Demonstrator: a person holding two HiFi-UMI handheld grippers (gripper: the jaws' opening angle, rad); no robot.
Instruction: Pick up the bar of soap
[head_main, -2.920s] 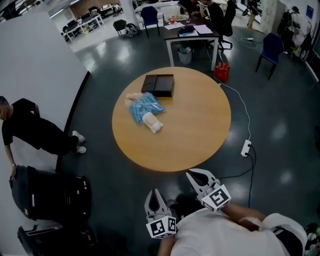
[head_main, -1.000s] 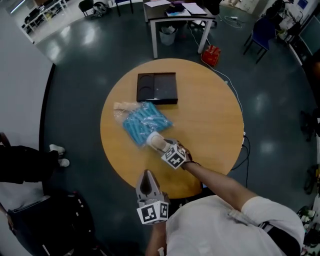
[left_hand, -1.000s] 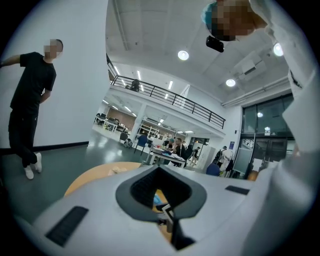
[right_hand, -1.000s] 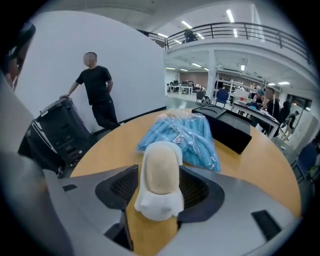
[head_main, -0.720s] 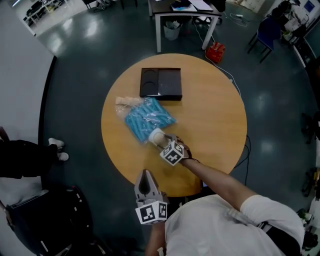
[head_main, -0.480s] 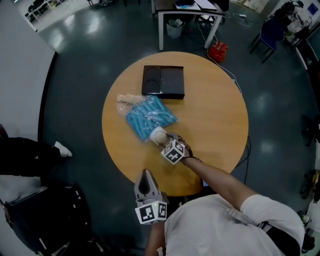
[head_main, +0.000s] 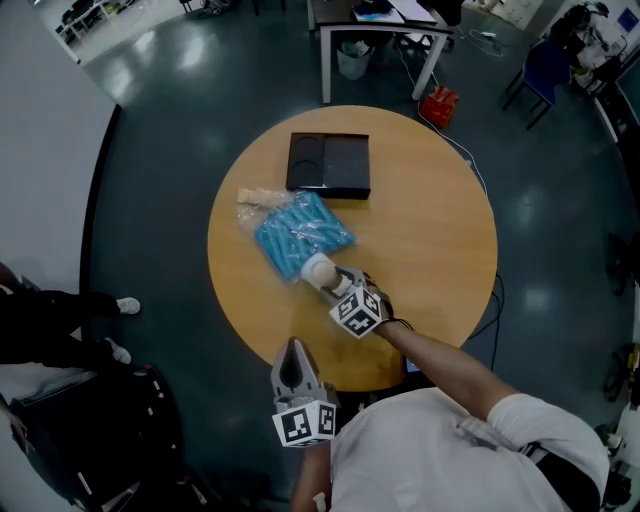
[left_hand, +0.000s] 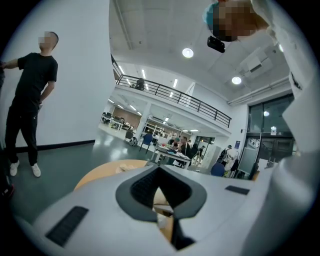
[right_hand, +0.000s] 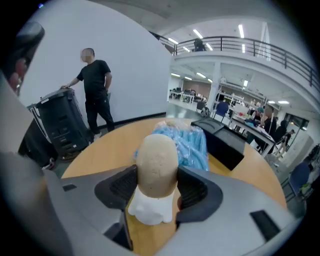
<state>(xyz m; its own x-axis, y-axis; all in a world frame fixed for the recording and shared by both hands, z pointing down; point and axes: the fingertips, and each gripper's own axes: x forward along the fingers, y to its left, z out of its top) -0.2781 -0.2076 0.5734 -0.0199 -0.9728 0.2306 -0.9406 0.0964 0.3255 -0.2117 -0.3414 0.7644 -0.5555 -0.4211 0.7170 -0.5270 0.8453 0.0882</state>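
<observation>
The bar of soap (head_main: 318, 269) is a beige oval with a white end, lying on the round wooden table (head_main: 430, 230) beside a blue packet. My right gripper (head_main: 335, 283) reaches it from the near side. In the right gripper view the soap (right_hand: 156, 162) stands between the two dark pads (right_hand: 120, 186), which are closing and touch both of its sides. My left gripper (head_main: 293, 350) hangs off the table's near edge, jaws drawn to a point with nothing in them. In the left gripper view (left_hand: 161, 187) only a thin gap shows.
A blue plastic packet (head_main: 300, 232) lies just beyond the soap, and a black tray (head_main: 329, 164) sits at the far side of the table. A person (right_hand: 95, 85) stands by a black case (right_hand: 60, 125) to the left. A desk and chairs stand beyond the table.
My right gripper has reached out from near my body to the soap and settled around it. The left gripper has stayed by the table's near edge.
</observation>
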